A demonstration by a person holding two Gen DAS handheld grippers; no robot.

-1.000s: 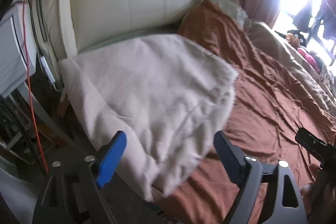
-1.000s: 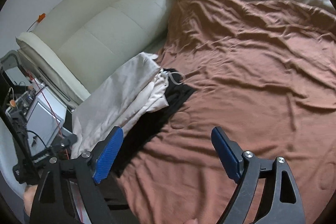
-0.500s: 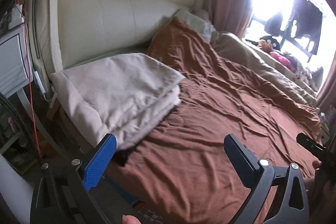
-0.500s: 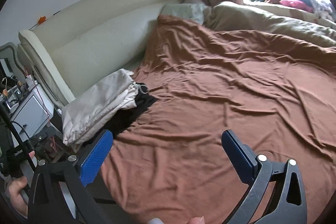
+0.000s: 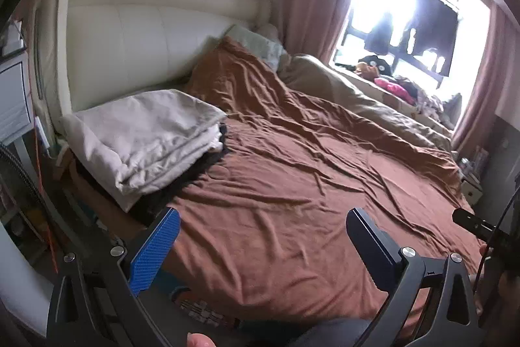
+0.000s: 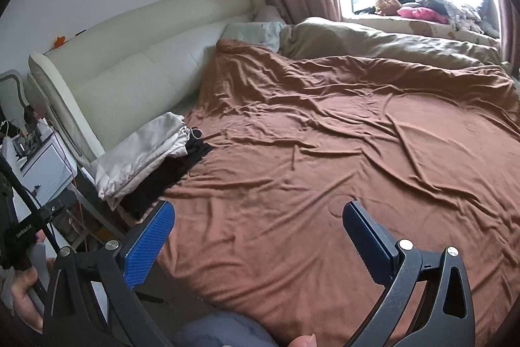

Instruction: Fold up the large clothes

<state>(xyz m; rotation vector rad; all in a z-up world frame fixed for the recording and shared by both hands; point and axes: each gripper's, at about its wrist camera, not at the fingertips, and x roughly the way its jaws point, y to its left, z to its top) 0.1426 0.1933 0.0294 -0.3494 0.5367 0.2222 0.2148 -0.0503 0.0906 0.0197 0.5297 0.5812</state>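
A folded whitish garment [image 5: 143, 135] lies on a folded black garment [image 5: 195, 171] at the near left corner of the bed, by the headboard. The same stack shows in the right wrist view as whitish garment [image 6: 143, 155] over black garment [image 6: 169, 178]. My left gripper [image 5: 260, 236] hangs open over the brown sheet [image 5: 292, 184], well back from the stack, nothing between its fingers. My right gripper [image 6: 256, 233] is open too, above the brown sheet [image 6: 341, 152], right of the stack and apart from it.
A cream padded headboard [image 5: 146, 41] runs behind the stack. A beige duvet [image 6: 390, 47] and pale pillow [image 6: 256, 33] lie along the far side under a bright window. A white nightstand [image 6: 45, 171] with cables stands left of the bed. Clothes pile on the windowsill [image 6: 422, 10].
Both grippers have pulled back from the folded stack and lifted, so the stack looks smaller and more of the bed shows. Both jaws stand a little wider than a second ago.
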